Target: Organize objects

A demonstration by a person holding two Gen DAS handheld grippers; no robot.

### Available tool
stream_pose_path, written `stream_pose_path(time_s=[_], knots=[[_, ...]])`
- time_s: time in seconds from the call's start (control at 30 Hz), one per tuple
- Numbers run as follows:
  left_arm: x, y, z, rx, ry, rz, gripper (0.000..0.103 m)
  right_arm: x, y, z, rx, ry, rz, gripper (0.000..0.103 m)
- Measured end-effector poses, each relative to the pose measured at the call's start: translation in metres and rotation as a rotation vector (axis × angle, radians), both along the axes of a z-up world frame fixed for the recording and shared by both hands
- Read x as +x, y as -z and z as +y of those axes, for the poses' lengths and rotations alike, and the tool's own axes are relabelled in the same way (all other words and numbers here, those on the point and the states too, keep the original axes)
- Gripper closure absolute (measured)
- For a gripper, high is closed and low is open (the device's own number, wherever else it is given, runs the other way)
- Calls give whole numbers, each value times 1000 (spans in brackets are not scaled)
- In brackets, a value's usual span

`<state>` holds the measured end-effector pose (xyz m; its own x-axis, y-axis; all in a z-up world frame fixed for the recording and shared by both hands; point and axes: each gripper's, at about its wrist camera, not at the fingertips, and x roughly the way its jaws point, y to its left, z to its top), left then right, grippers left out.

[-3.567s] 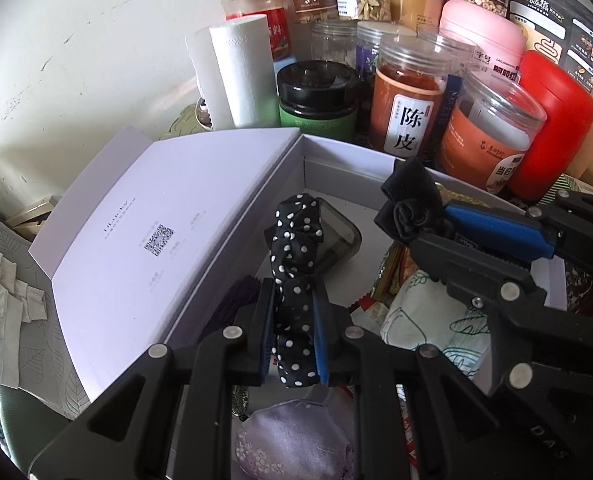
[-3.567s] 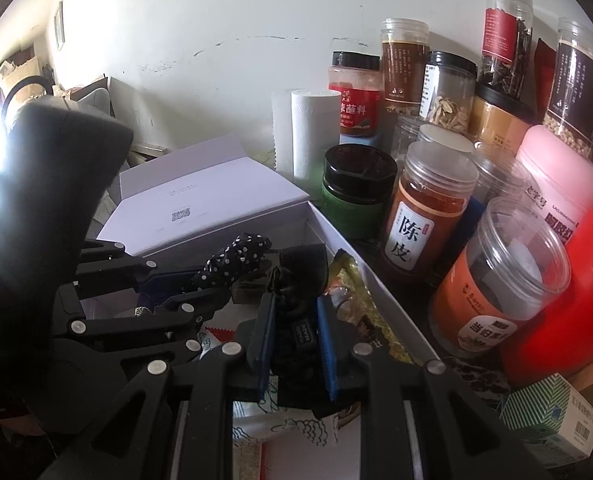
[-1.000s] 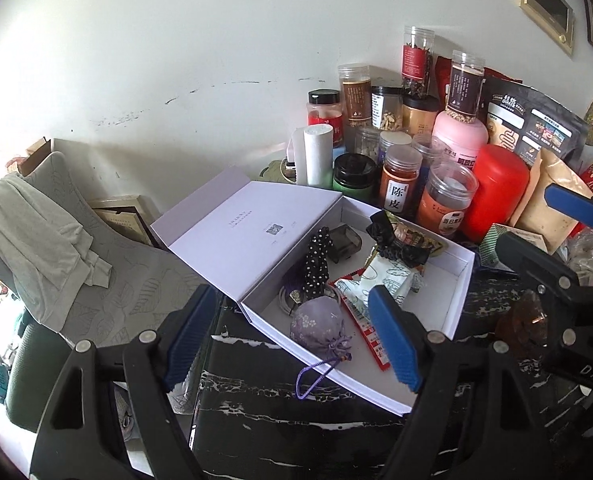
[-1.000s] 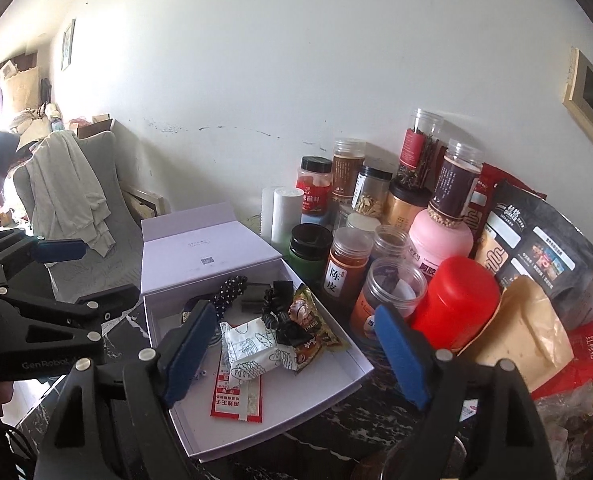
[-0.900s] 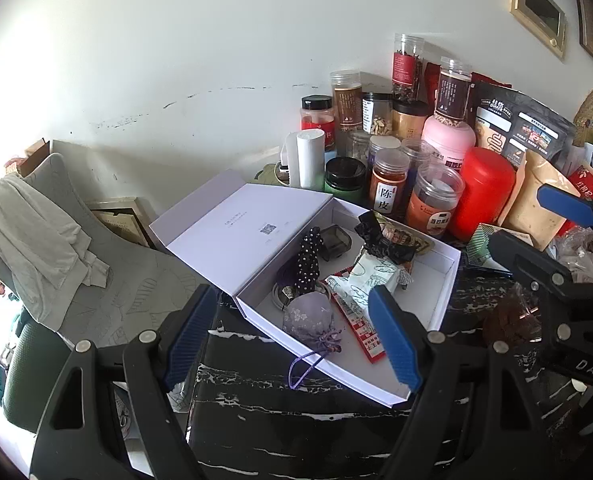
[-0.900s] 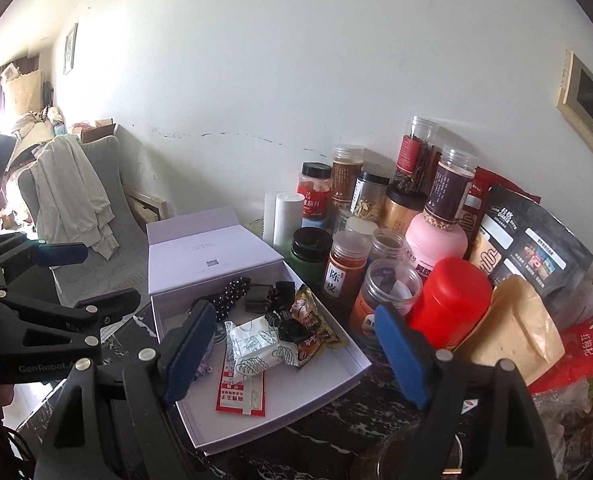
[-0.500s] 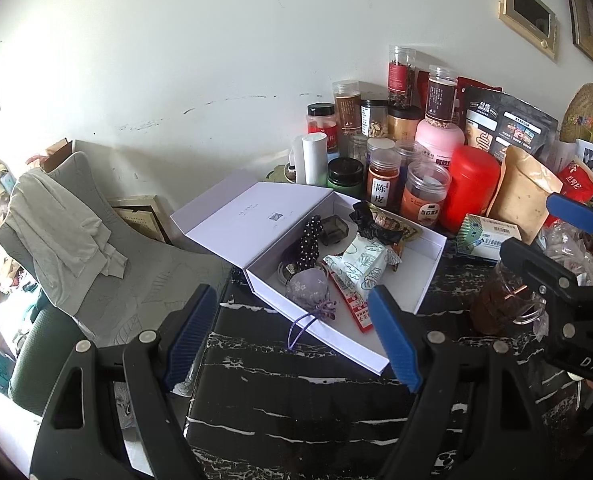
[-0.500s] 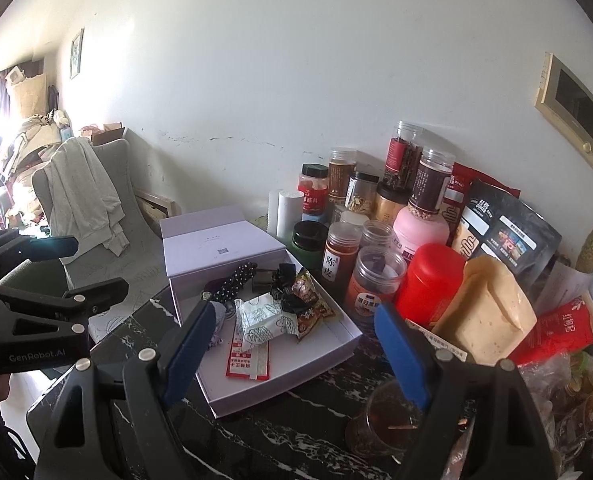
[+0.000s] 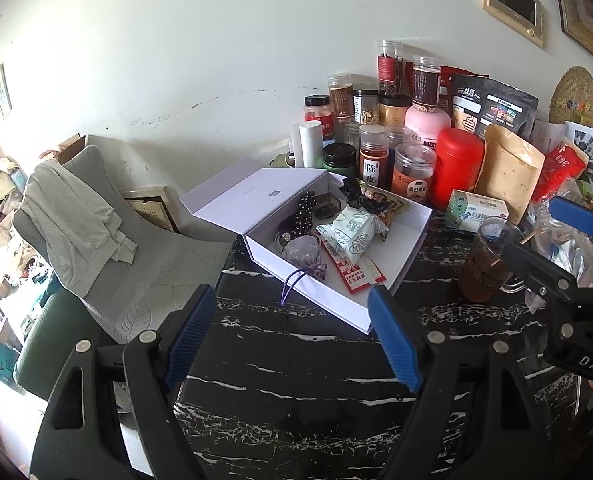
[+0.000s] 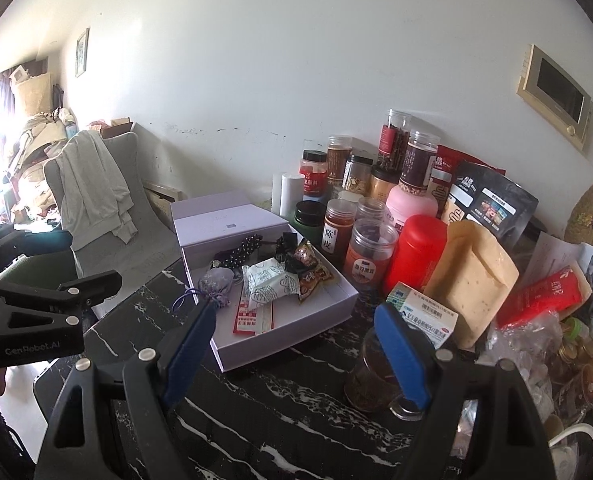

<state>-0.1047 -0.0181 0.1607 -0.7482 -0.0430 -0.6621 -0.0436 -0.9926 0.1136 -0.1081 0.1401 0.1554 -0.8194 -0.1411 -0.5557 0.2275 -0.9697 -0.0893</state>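
Nearest: left gripper (image 9: 292, 336), jaws spread wide, nothing between the blue pads; it hangs above the black marble tabletop (image 9: 296, 400), short of the box. Right gripper (image 10: 296, 344), likewise spread wide and empty, over the same top beside a glass mug (image 10: 370, 376) of dark liquid.

Middle: white gift box (image 9: 336, 308), lid folded back to the left, standing near the table's left edge. Contents, front to back:
- lilac drawstring pouch (image 9: 302, 250), its cord trailing over the front wall; soft, light, best pinched at the gathered neck.
- red sachets (image 9: 352, 268), flat and thin, probably slippery; take by an edge.
- patterned white packet (image 9: 350, 228), soft, crushable, lying across the sachets.
- polka-dot fabric piece (image 9: 305, 216), limp; grip mid-length.
- black bow-like item (image 9: 354, 196) and snack wrappers (image 10: 310, 270), piled (boundaries hard to separate).
- a dark case and a round metal object beneath the fabric, mostly covered; identity unclear.

Far: jars and canisters (image 9: 376, 156) in rows against the wall, a red canister (image 9: 454, 164), a tan pouch (image 9: 508, 172), a small medicine carton (image 9: 476, 212). Right table edge cluttered with bags, cut off by the frame. Grey chair (image 9: 108, 240) with draped cloth, beyond the table.
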Motion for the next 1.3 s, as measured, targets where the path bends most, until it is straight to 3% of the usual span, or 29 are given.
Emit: stream_pose_path(time_s=[0.5, 1.3], knots=[[49, 2, 17, -14, 13, 17, 26, 34, 12, 4, 9, -7, -18, 21], [55, 8, 19, 13, 15, -5, 26, 45, 9, 6, 18, -20, -12, 21]])
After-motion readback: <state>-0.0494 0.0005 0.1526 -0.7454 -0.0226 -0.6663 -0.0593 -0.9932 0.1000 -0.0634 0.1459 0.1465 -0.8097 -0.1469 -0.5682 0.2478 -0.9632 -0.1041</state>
